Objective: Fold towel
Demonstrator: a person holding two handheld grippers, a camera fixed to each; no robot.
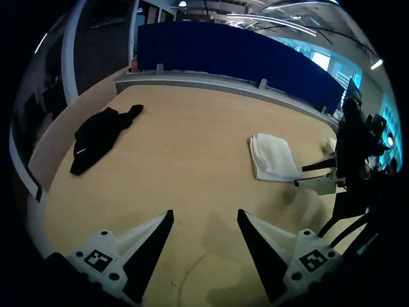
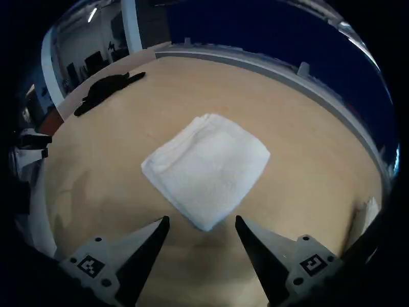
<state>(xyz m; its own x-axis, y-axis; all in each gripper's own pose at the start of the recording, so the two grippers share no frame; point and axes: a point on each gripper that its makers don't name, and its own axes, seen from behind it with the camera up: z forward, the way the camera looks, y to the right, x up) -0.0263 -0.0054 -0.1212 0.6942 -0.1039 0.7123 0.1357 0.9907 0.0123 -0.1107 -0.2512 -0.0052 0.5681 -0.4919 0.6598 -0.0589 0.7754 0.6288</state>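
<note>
Evidently the white terry towel (image 2: pixel 207 166) already lies folded into a thick square near the middle of the light wooden table (image 2: pixel 312 153), so little seems left to do. The right gripper (image 2: pixel 201 219) hangs over the table just off the towel's near corner, fingers wide and empty, probably to check or neaten the fold. The left gripper (image 1: pixel 205 212), equally wide and empty, hovers over the table's near side, well clear. A crumpled black garment (image 1: pixel 97 135) lies by the table's edge, out of the way.
</note>
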